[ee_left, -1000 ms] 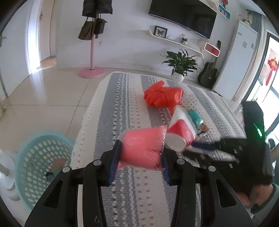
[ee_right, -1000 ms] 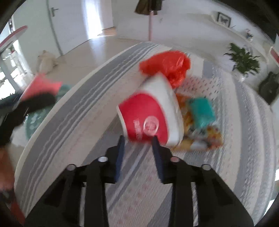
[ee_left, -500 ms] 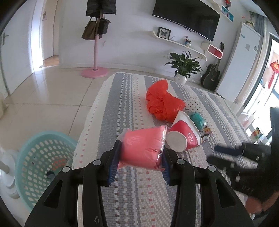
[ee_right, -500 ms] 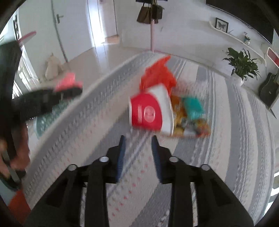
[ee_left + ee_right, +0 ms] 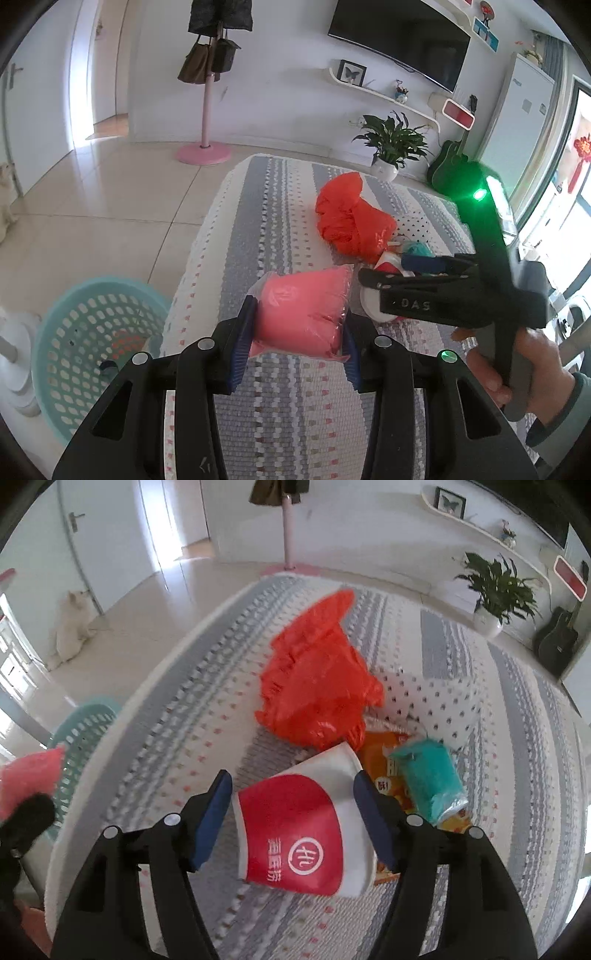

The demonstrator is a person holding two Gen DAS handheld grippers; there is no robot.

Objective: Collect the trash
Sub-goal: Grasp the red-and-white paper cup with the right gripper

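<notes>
My left gripper (image 5: 297, 343) is shut on a pink plastic packet (image 5: 301, 314) and holds it above the striped cloth-covered table (image 5: 266, 221). My right gripper (image 5: 293, 814) is open, with one finger on each side of a red and white paper cup (image 5: 299, 834) that lies on its side on the cloth. The right gripper (image 5: 384, 280) also shows in the left wrist view, over the cup (image 5: 373, 306). An orange plastic bag (image 5: 314, 675), a teal packet (image 5: 430, 782) and an orange snack wrapper (image 5: 384, 771) lie just beyond the cup.
A teal perforated basket (image 5: 92, 343) stands on the floor left of the table, also in the right wrist view (image 5: 83, 731). A pink coat stand (image 5: 205, 147), a potted plant (image 5: 391, 147) and a guitar (image 5: 448, 166) stand by the far wall. A white animal (image 5: 74, 627) sits by a door.
My right gripper has opened wide and moved forward around the paper cup. The left gripper still holds the pink packet in about the same place.
</notes>
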